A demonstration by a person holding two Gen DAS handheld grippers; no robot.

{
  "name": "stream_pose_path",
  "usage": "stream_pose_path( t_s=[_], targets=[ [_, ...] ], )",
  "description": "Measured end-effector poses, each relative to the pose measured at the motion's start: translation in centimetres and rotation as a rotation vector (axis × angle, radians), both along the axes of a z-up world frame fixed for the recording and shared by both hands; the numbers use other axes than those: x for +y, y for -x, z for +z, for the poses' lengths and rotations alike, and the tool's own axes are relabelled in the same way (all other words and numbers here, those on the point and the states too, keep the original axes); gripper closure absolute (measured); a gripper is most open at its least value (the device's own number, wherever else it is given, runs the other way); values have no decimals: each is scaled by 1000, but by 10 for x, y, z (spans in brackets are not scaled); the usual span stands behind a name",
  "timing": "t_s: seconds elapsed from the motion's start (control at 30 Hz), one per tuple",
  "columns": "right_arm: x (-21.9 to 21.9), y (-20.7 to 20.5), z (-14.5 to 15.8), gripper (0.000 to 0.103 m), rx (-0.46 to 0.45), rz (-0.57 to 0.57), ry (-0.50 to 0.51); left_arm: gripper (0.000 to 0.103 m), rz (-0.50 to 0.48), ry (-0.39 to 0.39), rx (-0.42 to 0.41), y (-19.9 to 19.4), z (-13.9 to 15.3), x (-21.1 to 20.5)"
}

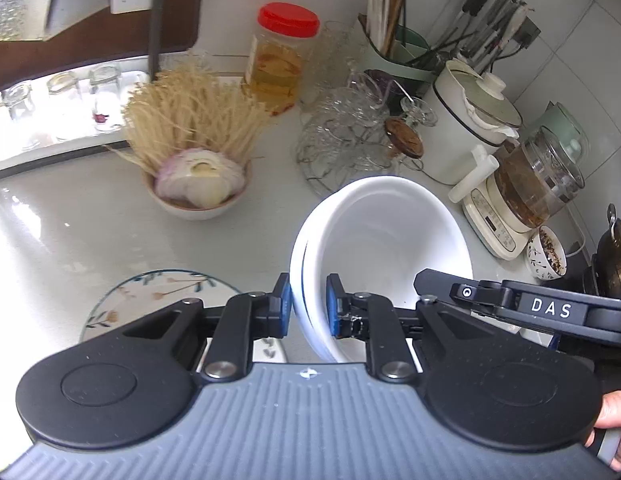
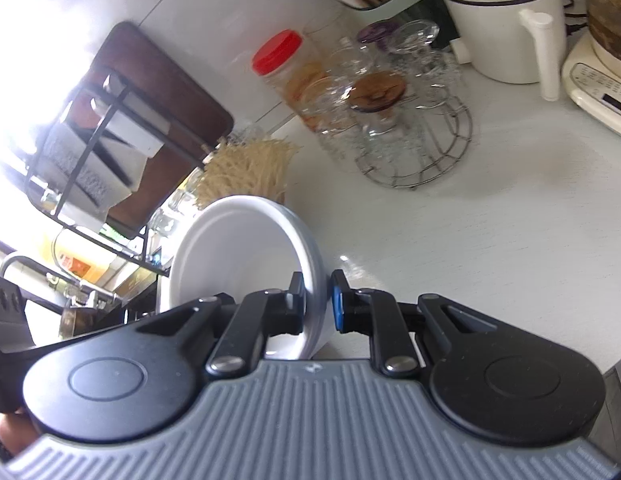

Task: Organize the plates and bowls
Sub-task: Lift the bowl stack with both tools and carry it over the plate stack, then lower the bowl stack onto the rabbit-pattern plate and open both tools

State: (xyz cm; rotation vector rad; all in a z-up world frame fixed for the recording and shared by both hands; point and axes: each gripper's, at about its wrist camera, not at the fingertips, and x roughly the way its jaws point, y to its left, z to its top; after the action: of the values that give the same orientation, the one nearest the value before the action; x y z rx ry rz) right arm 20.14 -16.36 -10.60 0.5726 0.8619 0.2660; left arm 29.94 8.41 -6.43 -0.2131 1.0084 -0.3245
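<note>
My left gripper (image 1: 308, 308) is shut on the rim of a white bowl (image 1: 386, 236), which looks like two nested bowls, held tilted above the counter. My right gripper (image 2: 316, 302) is shut on the rim of the white bowl (image 2: 238, 248), seen from the other side and tilted left. The right gripper's black arm (image 1: 550, 308) marked DAS shows in the left wrist view. A floral plate (image 1: 150, 300) lies flat on the counter below my left gripper. A small patterned bowl (image 1: 546, 254) stands at the far right.
A bowl of onion halves and dry noodles (image 1: 198, 184) stands on the counter. A wire rack of glass cups (image 1: 350, 136), a red-lidded jar (image 1: 278, 60), a white pot (image 1: 466, 120) and a glass kettle (image 1: 534, 184) line the back. A chopstick holder (image 1: 394, 44) stands by the wall.
</note>
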Motion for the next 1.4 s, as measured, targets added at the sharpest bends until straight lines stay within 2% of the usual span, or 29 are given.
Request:
stream_pose_path(
  t_s=[0.33,0.8,0.97,1.17,1.4],
  targets=[
    [53,-2,0,86,26,41,37,82,15,9,31,4,-6,53],
    [118,-23,-28,86,143,103,95,82,53,32,142,2,-51,117],
    [128,-23,-35,86,171,116,138,83,61,56,181,-1,-66,125],
    [127,-19,-51,86,241,111,142,83,55,62,205,0,-78,122],
    [131,-23,-58,85,246,115,166,83,37,48,219,-4,-88,118]
  ],
)
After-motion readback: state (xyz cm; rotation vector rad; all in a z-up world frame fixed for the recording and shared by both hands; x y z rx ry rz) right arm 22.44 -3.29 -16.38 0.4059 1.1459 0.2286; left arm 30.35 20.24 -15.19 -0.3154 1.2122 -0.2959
